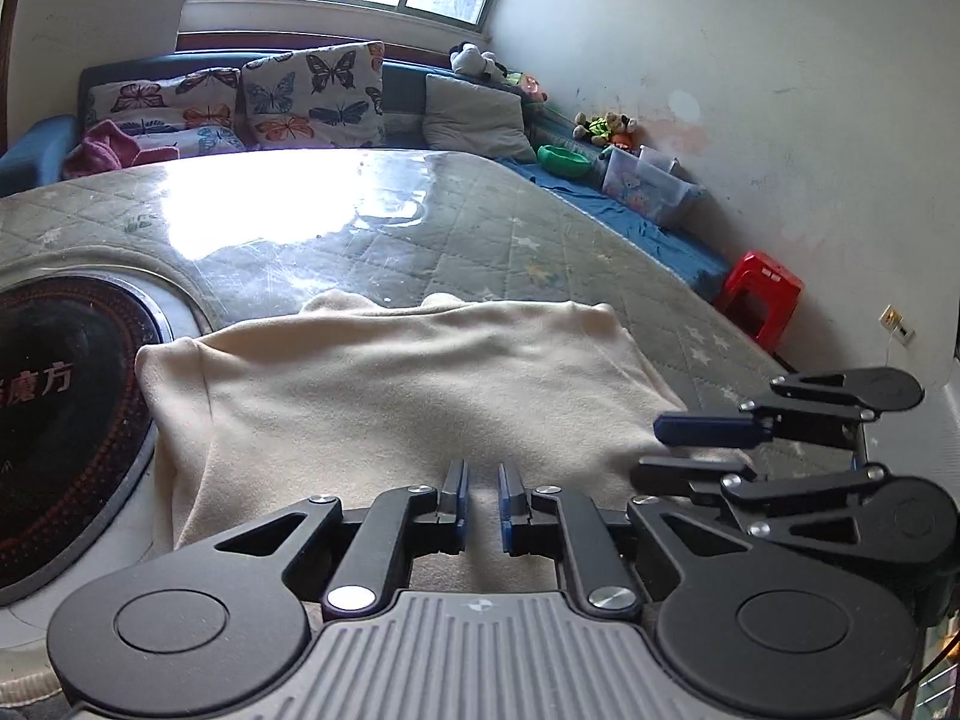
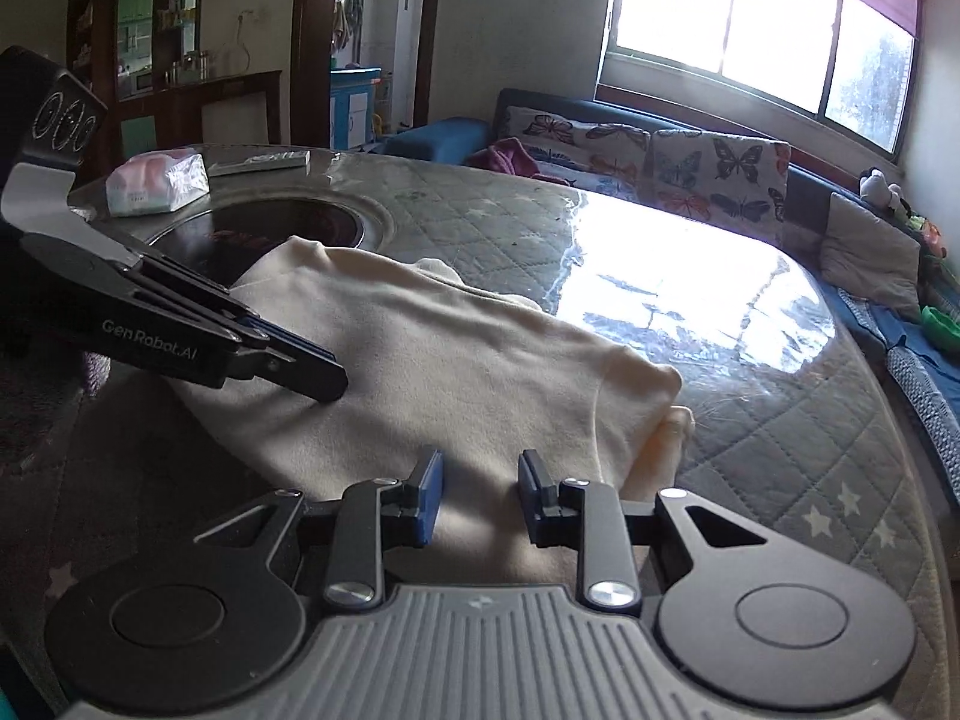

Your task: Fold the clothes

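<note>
- Left wrist view shows a cream garment (image 1: 408, 396) lying on the desk (image 1: 510, 228), near the front edge, with its left side touching the dark round plate (image 1: 60, 408) set into the desk.
- The garment looks already folded in part: its sides are straight, and in the right wrist view a second layer (image 2: 675, 426) shows under the right edge.
- The left gripper (image 1: 480, 495) is over the near edge of the garment; its fingers (image 1: 457, 492) are a narrow gap apart and nothing is between them that I can see.
- The right gripper (image 2: 480, 495) is over the near right part of the cloth; its fingers (image 2: 431, 495) are moderately apart and hold nothing.
- From the right wrist view, the tip of the left gripper seems to rest on the cloth, but I cannot tell if it presses.
- I judge that the step is between two folds, or at the finish: a half-folded bundle and a finished one look the same here.
- If another fold comes, each gripper must take all layers of an edge together, so that the bundle does not open.
</note>
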`<state>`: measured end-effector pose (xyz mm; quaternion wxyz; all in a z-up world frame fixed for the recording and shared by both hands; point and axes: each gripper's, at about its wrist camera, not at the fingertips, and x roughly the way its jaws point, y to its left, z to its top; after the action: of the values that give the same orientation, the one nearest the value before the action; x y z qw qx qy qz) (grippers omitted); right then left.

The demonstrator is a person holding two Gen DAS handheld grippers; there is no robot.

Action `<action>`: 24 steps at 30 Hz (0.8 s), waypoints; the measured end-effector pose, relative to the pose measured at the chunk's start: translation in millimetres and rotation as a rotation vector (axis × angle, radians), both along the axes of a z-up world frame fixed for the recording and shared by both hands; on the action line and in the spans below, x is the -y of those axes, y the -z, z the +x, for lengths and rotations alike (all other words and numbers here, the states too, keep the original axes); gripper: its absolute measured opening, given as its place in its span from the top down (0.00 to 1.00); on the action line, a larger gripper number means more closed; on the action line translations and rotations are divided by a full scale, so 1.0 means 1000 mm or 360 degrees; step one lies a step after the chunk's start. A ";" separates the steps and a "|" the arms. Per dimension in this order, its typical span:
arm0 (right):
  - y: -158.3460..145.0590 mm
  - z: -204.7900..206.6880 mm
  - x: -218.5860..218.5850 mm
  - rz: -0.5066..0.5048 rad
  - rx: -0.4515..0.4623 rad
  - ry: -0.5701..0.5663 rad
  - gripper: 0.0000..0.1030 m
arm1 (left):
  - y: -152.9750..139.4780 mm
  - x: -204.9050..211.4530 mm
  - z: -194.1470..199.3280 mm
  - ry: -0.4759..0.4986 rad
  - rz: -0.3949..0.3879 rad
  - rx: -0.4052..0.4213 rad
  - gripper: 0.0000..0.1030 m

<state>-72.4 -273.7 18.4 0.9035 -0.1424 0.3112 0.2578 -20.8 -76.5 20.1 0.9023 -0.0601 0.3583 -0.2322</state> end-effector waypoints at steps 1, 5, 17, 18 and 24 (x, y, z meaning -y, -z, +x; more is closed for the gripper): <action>-0.001 -0.002 0.001 -0.0006 0.0003 -0.0003 0.75 | -0.001 -0.001 0.000 -0.0001 -0.0007 0.0001 0.87; 0.005 -0.009 0.005 -0.0035 -0.0034 -0.0006 0.75 | -0.001 -0.005 -0.004 -0.0012 -0.0003 -0.0003 0.87; -0.008 -0.003 -0.003 0.0074 -0.0014 -0.0053 0.75 | -0.011 -0.033 -0.022 -0.0133 -0.0009 0.0014 0.82; -0.004 0.000 -0.005 0.0072 -0.0036 -0.0053 0.75 | -0.011 -0.037 -0.023 -0.0149 -0.0008 0.0011 0.82; -0.004 -0.001 -0.006 0.0041 -0.0062 -0.0061 0.75 | -0.012 -0.060 -0.032 -0.0240 -0.0002 -0.0004 0.82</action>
<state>-73.2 -267.6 22.2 0.8940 -0.1317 0.3226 0.2817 -52.8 -16.6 32.5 0.9167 -0.0876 0.3537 -0.1638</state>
